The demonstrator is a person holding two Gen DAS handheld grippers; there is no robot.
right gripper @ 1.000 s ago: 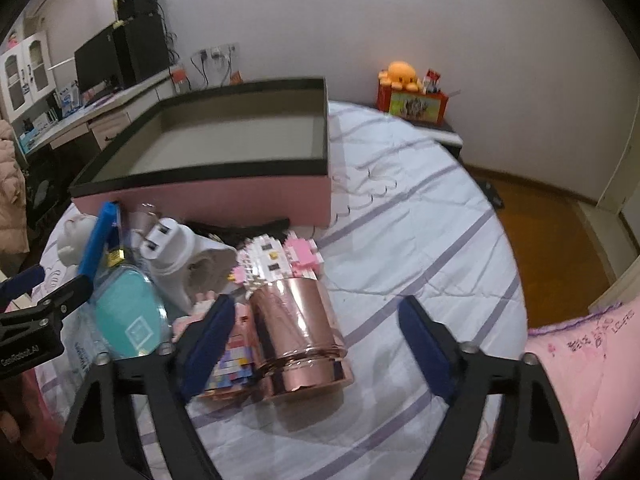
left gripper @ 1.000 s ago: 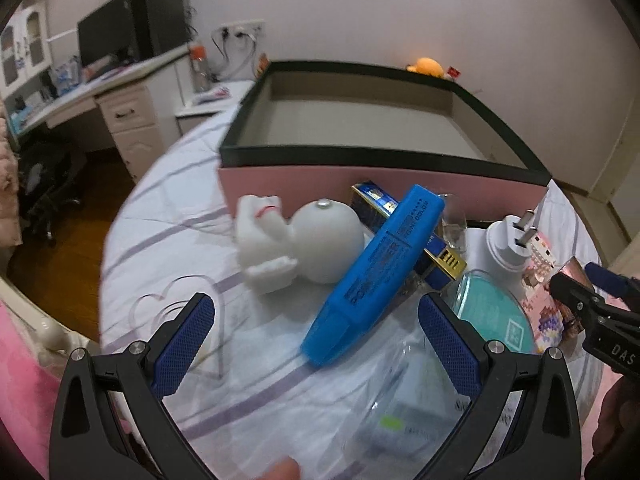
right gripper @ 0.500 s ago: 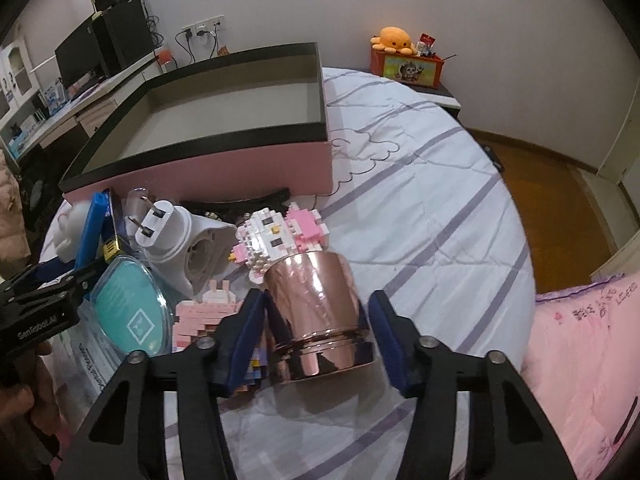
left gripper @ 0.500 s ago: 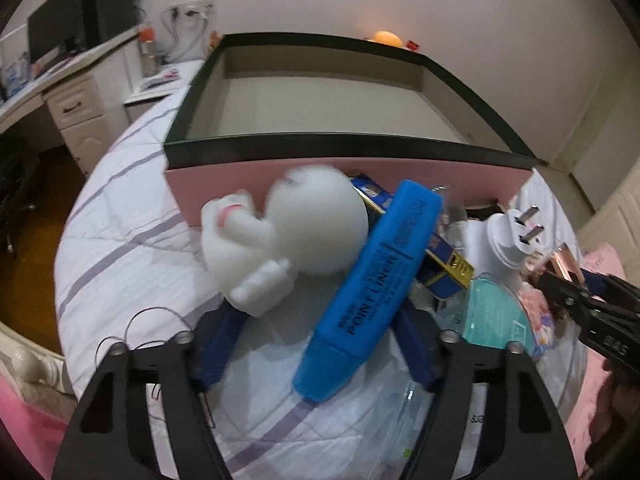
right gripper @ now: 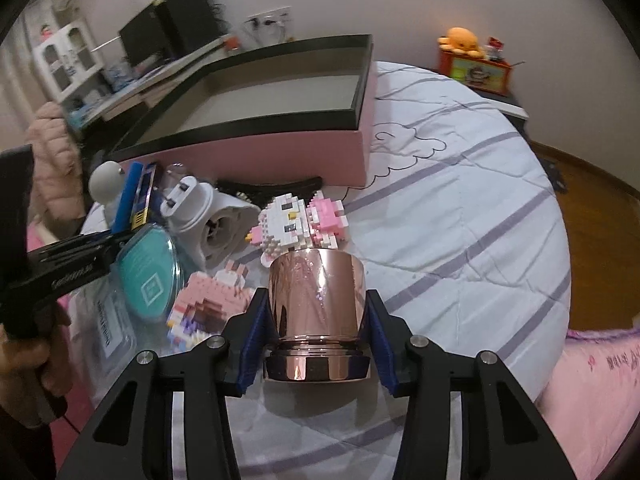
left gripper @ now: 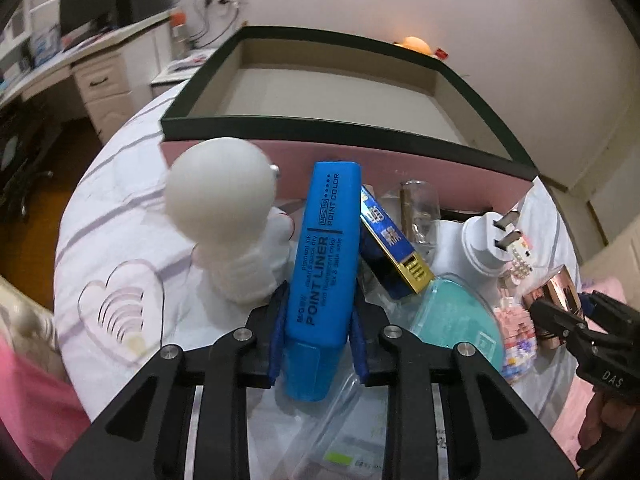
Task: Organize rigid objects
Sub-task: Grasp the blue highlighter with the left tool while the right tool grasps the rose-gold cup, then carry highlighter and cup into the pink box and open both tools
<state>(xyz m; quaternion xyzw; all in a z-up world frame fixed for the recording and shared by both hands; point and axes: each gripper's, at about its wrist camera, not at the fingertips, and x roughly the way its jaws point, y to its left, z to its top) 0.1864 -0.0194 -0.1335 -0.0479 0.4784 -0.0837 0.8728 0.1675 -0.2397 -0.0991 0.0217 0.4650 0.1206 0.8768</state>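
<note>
Left gripper: jaws pinching the blue highlighter near its cap end, barrel angled up off the bed. Right gripper: jaws clamped on the rose-gold cup. Just beyond: white figurine, plug adapter, block-built cat. Farthest: pink box, dark-rimmed, open, on the bed.

Dim indoor light, fisheye-warped edges
</note>
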